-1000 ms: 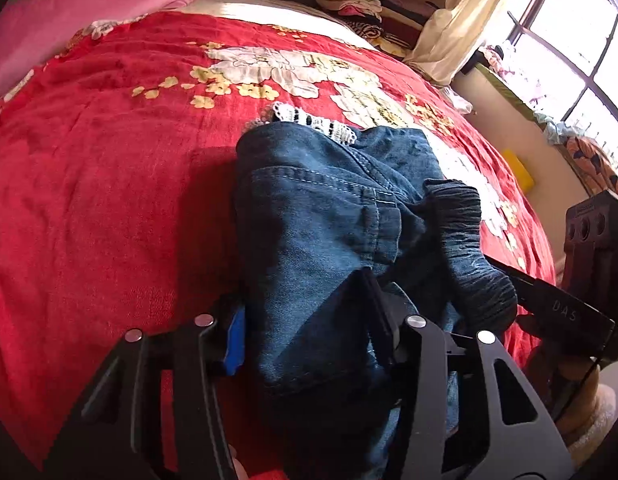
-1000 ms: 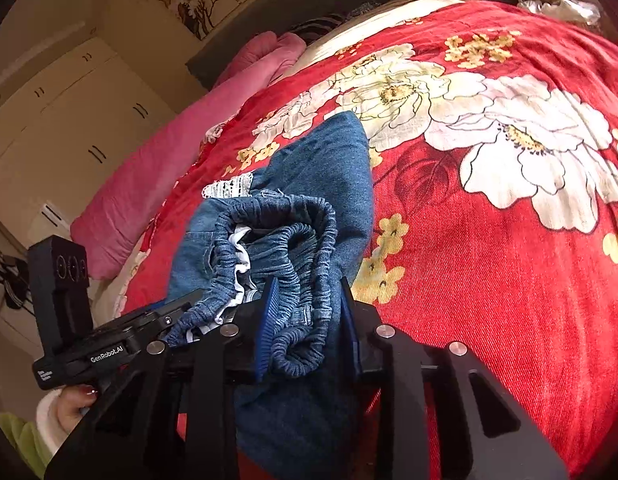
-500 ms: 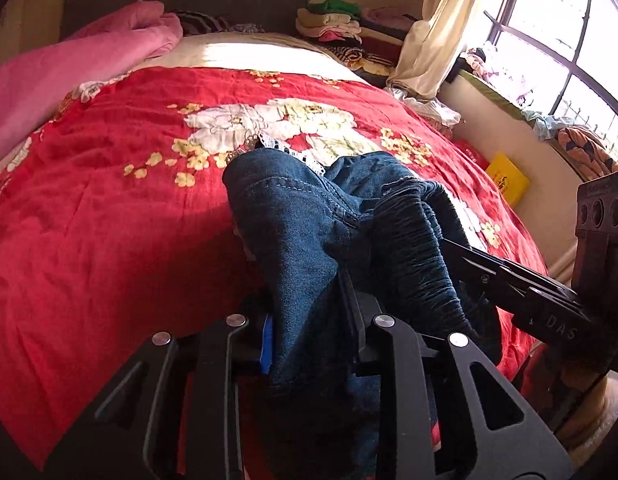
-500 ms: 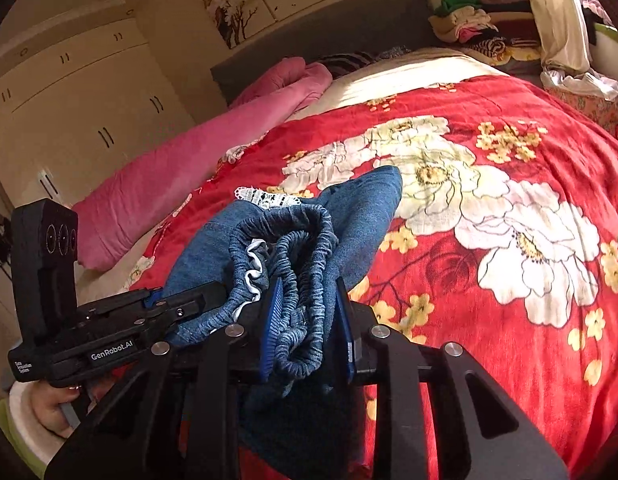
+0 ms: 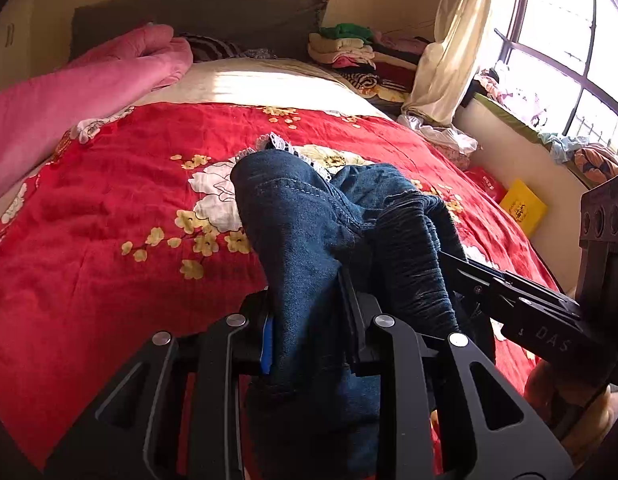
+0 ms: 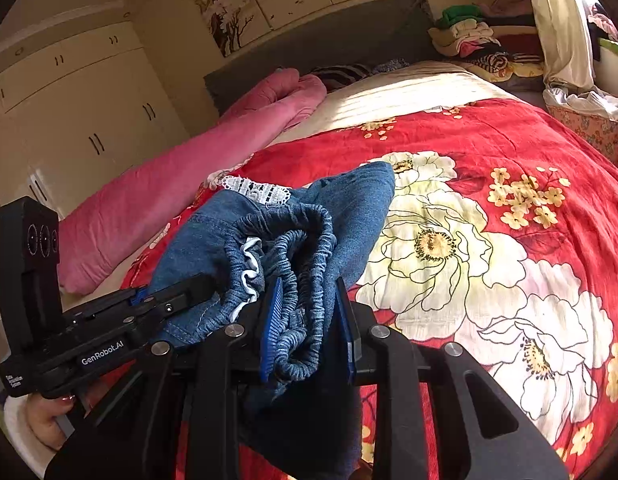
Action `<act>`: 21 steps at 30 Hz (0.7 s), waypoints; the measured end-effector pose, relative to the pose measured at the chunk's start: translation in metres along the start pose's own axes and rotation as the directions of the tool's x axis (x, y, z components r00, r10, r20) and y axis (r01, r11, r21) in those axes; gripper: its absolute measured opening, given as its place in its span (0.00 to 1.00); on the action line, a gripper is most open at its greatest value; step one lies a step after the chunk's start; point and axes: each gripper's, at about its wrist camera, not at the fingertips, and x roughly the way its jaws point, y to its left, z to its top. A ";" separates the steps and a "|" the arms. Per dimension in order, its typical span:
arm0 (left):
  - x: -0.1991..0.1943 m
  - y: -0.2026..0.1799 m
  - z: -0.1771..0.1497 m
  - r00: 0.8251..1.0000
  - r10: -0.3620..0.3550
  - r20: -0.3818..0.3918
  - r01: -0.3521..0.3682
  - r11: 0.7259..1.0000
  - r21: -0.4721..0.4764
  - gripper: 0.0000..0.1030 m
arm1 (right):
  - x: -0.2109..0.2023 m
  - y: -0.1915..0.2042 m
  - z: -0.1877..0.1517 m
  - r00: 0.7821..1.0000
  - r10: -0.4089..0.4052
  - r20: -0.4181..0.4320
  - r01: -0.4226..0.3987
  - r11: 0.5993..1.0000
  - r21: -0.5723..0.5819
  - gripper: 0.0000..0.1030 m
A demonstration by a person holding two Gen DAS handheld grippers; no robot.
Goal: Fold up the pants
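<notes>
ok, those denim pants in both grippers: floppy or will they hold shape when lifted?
Likely floppy: the pants sag and bunch between the left gripper and the right gripper. The gathered elastic waistband looks bulky, so that grip probably holds. The loose end, with its lace trim, will probably trail over the red bedspread.

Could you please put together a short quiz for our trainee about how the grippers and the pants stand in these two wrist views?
1. True or false: the left gripper is open and clear of the denim pants.
2. Which part of the pants does the right gripper clamp? A) the lace trim B) the gathered elastic waistband C) a pocket
3. Fill in: the pants hang bunched above the red floral ______.

Key
1. False: its jaws are shut on a fold of the denim.
2. B: the elastic waistband sits between the blue pads; the lace trim lies farther out, free.
3. Bedspread.
</notes>
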 end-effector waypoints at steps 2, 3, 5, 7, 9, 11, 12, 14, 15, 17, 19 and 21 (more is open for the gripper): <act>0.012 0.005 -0.003 1.000 0.005 -0.016 -0.006 1.000 -0.011 0.18 | 0.013 -0.008 -0.002 1.000 -0.008 -0.030 0.008 1.000 0.017 0.23; 0.018 0.008 -0.006 1.000 0.010 -0.027 -0.010 1.000 -0.019 0.18 | 0.019 -0.012 -0.005 0.999 -0.016 -0.047 0.017 0.999 0.027 0.23; 0.029 0.016 -0.013 0.998 0.018 -0.057 -0.020 0.999 -0.037 0.19 | 0.031 -0.023 -0.012 0.996 -0.028 -0.083 0.033 0.997 0.063 0.23; 0.036 0.025 -0.020 0.997 0.024 -0.077 -0.028 0.998 -0.054 0.24 | 0.036 -0.035 -0.018 0.996 -0.019 -0.092 0.028 0.994 0.104 0.24; 0.040 0.033 -0.024 0.996 0.019 -0.087 -0.025 0.997 -0.073 0.31 | 0.038 -0.045 -0.022 0.996 -0.008 -0.091 0.020 0.990 0.139 0.29; 0.043 0.040 -0.026 0.995 0.012 -0.094 -0.020 0.996 -0.090 0.37 | 0.039 -0.051 -0.024 0.996 -0.004 -0.092 0.019 0.987 0.162 0.35; 0.045 0.043 -0.027 0.995 0.008 -0.098 -0.018 0.995 -0.098 0.40 | 0.039 -0.053 -0.025 0.996 0.004 -0.090 0.011 0.985 0.172 0.36; 0.047 0.047 -0.027 0.995 -0.002 -0.104 -0.010 0.994 -0.111 0.43 | 0.041 -0.053 -0.025 0.996 0.002 -0.092 0.014 0.985 0.172 0.37; 0.048 0.048 -0.028 0.994 0.000 -0.105 -0.011 0.994 -0.112 0.44 | 0.040 -0.051 -0.025 0.996 -0.005 -0.094 0.020 0.986 0.167 0.38; 0.049 0.048 -0.029 0.994 0.002 -0.105 -0.014 0.994 -0.111 0.44 | 0.039 -0.047 -0.023 0.995 -0.024 -0.096 0.038 0.989 0.146 0.41; 0.048 0.047 -0.029 0.995 0.005 -0.101 -0.016 0.994 -0.108 0.45 | 0.033 -0.042 -0.022 0.994 -0.056 -0.091 0.066 0.991 0.115 0.51; 0.047 0.047 -0.029 0.995 0.007 -0.100 -0.018 0.994 -0.107 0.45 | 0.024 -0.038 -0.021 0.994 -0.076 -0.078 0.083 0.992 0.098 0.57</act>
